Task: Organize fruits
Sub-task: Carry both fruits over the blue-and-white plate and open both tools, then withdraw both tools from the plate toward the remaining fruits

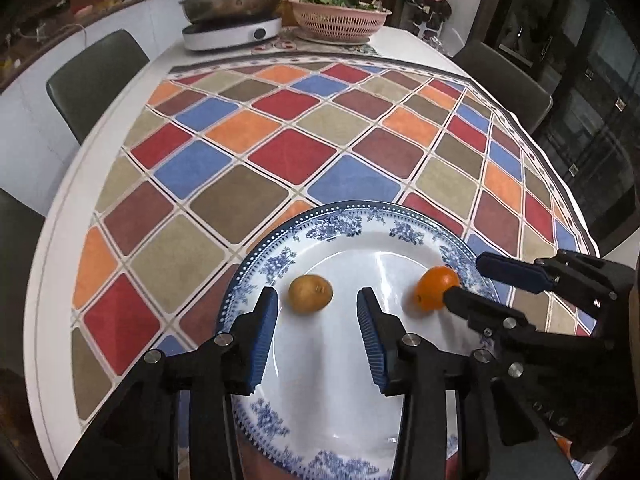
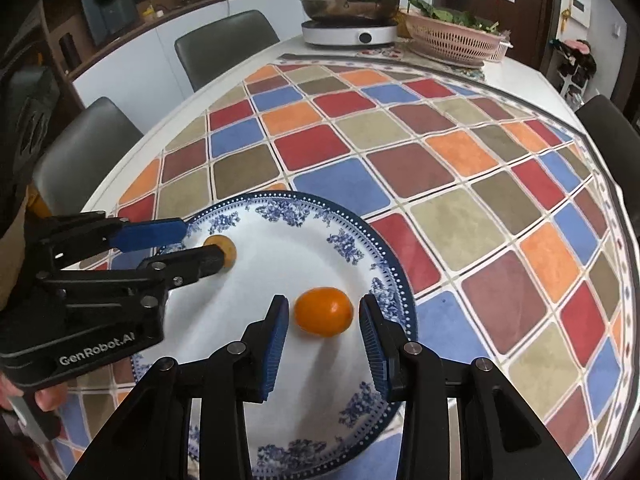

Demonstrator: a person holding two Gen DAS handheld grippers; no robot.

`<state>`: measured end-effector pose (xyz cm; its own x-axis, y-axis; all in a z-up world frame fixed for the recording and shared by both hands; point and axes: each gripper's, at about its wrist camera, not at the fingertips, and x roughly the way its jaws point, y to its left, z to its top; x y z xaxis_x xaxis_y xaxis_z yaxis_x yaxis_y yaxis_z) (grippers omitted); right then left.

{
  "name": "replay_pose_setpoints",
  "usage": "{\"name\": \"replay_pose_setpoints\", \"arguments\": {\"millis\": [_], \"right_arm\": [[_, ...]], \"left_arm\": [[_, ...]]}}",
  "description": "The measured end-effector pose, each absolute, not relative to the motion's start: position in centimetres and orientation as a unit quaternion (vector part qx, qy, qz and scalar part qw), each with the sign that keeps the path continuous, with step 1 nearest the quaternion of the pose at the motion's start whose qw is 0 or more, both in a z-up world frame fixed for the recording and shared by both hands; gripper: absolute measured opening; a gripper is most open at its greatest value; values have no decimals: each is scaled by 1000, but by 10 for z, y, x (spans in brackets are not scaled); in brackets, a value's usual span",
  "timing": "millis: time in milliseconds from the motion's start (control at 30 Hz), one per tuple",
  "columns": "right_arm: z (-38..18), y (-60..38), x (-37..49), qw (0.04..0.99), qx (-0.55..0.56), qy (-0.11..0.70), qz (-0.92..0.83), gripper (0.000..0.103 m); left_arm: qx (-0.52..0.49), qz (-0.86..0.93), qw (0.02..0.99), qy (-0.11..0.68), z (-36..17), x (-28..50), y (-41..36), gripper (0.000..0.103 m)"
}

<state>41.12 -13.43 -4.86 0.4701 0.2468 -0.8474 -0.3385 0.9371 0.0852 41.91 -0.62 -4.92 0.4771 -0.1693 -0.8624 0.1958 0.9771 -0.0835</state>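
A blue-and-white patterned plate (image 1: 340,210) (image 2: 280,197) lies on the checked tablecloth near me. A small brown kiwi (image 1: 311,294) rests on it just past the tips of my left gripper (image 1: 316,292), whose pads stand clear of the fruit on both sides. A small orange (image 2: 324,311) lies on the plate between the tips of my right gripper (image 2: 324,302), with a thin strip of white plate showing on each side. In the left wrist view the orange (image 1: 436,288) sits at the right gripper's (image 1: 464,278) tips. In the right wrist view the kiwi (image 2: 228,254) is partly hidden behind the left gripper (image 2: 202,242).
At the table's far end stand an induction cooker with a steel pan (image 1: 232,34) and a pink basket of greens (image 1: 340,20). Dark chairs (image 1: 92,76) (image 1: 500,76) flank the table. The colourful tablecloth (image 1: 288,152) covers the middle. A hand (image 2: 48,396) holds the left gripper.
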Motion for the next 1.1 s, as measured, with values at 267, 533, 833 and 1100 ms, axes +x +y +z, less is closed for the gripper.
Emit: {"name": "replay_pose_setpoints", "arguments": {"millis": [267, 533, 833, 1100], "right_arm": [[-18, -138, 379, 872, -57, 453, 173, 38], [18, -141, 331, 890, -59, 414, 181, 38], [37, -151, 274, 905, -35, 387, 175, 45], [38, -150, 227, 910, -29, 375, 176, 50]], "left_arm": [[16, -100, 883, 459, -12, 380, -6, 41], [15, -110, 904, 412, 22, 321, -6, 46], [8, -110, 916, 385, 41, 259, -4, 57], [15, -95, 928, 361, 51, 208, 0, 68]]}}
